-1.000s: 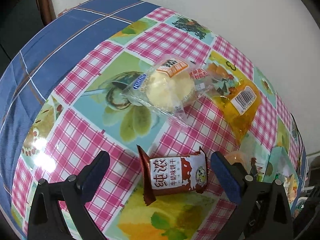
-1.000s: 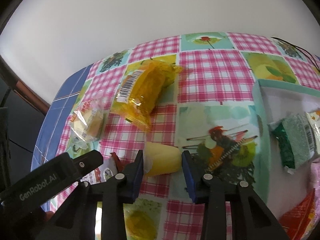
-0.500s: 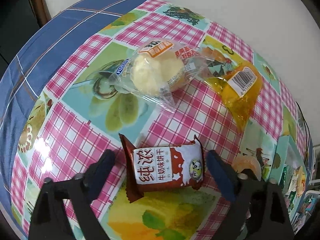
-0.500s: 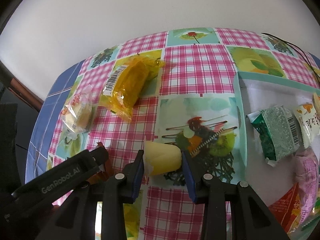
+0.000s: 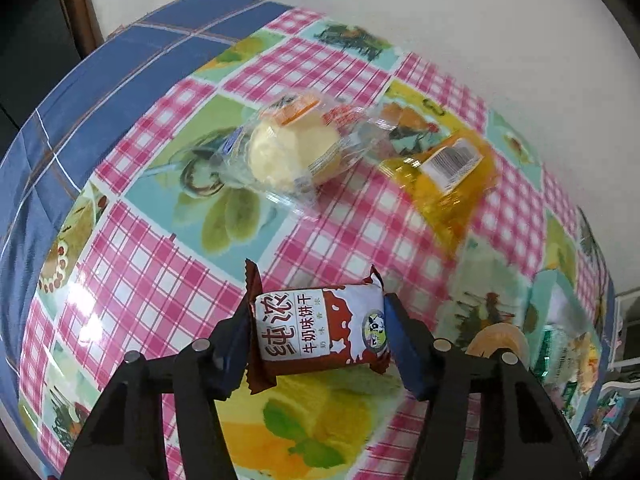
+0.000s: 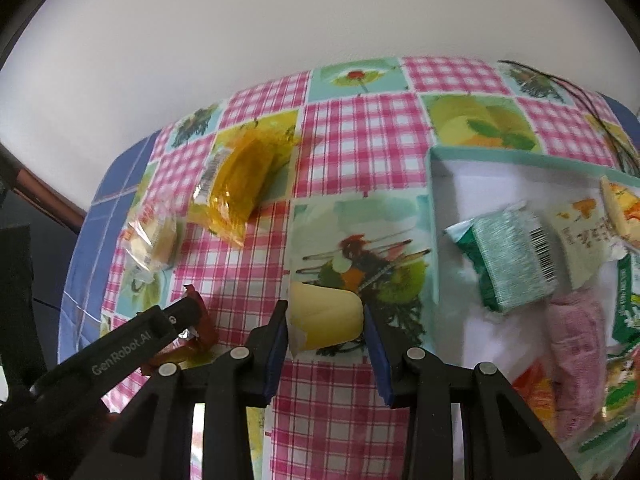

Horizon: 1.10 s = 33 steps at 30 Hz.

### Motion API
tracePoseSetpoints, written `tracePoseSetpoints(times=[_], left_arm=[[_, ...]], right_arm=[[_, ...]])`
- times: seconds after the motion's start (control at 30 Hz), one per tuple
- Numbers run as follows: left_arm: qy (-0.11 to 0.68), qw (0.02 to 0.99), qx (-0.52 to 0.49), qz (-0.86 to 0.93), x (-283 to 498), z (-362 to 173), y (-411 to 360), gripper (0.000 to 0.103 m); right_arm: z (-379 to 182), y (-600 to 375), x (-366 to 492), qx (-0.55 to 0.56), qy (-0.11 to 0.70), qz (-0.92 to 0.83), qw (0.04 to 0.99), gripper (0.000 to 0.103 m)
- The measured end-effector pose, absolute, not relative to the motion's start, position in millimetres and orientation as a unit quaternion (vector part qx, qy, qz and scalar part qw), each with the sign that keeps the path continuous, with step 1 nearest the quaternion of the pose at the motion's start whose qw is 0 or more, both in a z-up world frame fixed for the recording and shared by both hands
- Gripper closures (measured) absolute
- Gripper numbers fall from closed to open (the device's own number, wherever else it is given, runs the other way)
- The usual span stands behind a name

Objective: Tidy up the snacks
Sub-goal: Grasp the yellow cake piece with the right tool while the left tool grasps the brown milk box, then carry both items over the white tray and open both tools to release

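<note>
Left gripper (image 5: pixel 318 330) jaws have just been closing since the earlier frames; blue pads now sit against both crimped ends of the brown-and-white biscuit packet (image 5: pixel 320 330), which lies between them on the table near its front edge. Right gripper (image 6: pixel 325 318) unchanged in width, half-closed and clamped on one pale yellow jelly cup (image 6: pixel 325 315), smooth plastic, tapered, lying sideways; it has shifted toward the box.

Oilcloth (image 5: pixel 160 280) glossy, pink gingham squares alternating with fruit prints, blue check border at the table's left edge.

Still on the cloth, toward the far edge: one clear crinkled wrapper holding a round pale cake (image 5: pixel 288 152); one translucent amber-yellow pouch (image 5: pixel 444 184) with a white barcode label, just beside it.

Teal-rimmed white box (image 6: pixel 434 240) at the table's right side holds several packets: one green foil (image 6: pixel 512 256), one pink (image 6: pixel 576 340), others blurred.
</note>
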State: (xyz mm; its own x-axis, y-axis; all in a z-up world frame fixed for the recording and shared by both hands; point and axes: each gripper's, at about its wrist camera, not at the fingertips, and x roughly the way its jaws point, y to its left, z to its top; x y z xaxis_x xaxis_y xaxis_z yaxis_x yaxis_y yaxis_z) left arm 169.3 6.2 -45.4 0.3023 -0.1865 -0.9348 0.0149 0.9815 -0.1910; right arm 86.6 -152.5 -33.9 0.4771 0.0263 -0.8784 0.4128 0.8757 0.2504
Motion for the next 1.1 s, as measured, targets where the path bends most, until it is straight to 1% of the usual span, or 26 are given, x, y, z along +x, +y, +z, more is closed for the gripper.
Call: tracePoseSetpoints(times=[0.27,0.37,0.63,0.93,1.1], left_arm=[[0.552,0.825,-0.067,-0.097,150,-3,-21,0.04],[0.546,0.828,-0.062,-0.115,142,6,-33,0.04],[0.543,0.824,-0.012,-0.165,115,5,-91,0.04],[0.542,0.811,0.05,-0.212,84,0,-147,0.04],[0.548,0.803,0.067,-0.226,75,-6,-163,0.04]], right_arm=[[0,-173,73,0.217,0.475,-0.126,0.844,0.063],[9,-186,65,0.22,0.467,-0.134,0.846,0.063],[22,-237,35,0.245,0.452,-0.179,0.839,0.063],[15,-303,-5,0.276,0.451,-0.24,0.814,0.063],[10,-327,-22,0.284,0.452,-0.262,0.804,0.063]])
